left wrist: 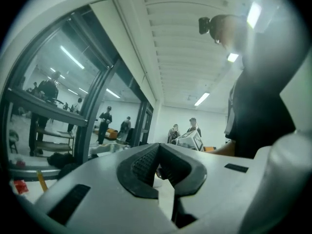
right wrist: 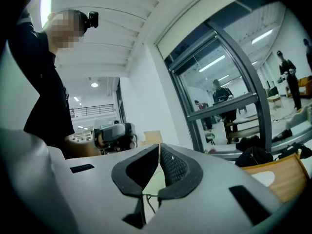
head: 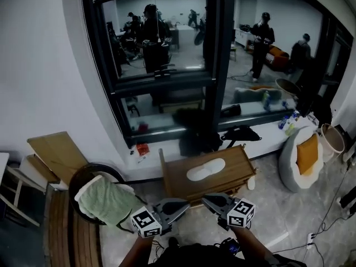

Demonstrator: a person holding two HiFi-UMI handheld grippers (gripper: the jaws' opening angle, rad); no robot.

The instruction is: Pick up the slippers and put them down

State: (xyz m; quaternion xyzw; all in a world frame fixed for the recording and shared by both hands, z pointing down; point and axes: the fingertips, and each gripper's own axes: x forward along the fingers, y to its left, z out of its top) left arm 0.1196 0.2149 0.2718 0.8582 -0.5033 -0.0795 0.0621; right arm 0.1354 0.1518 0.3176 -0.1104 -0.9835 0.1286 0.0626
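Observation:
A pair of white slippers [head: 206, 169] lies side by side on a low wooden table [head: 233, 163] under the window. Both grippers hover low in the head view, in front of the table and apart from the slippers. My left gripper [head: 187, 204] and right gripper [head: 204, 198] point toward each other, tips close together. Both are shut with nothing between the jaws. The left gripper view shows its jaws [left wrist: 158, 146] closed, with the right gripper's marker cube [left wrist: 190, 139] beyond. In the right gripper view the closed right gripper [right wrist: 159, 146] faces the left gripper [right wrist: 113, 133], with the table [right wrist: 287, 174] at right.
A round dark chair [head: 83, 177] with a green towel [head: 103, 202] stands at left, beside leaning wooden boards [head: 55, 154]. A white beanbag [head: 292, 160] with an orange cushion [head: 307, 153] sits right of the table. Black bags [head: 240, 132] lie on the window sill. Cables [head: 328, 210] cross the floor at right.

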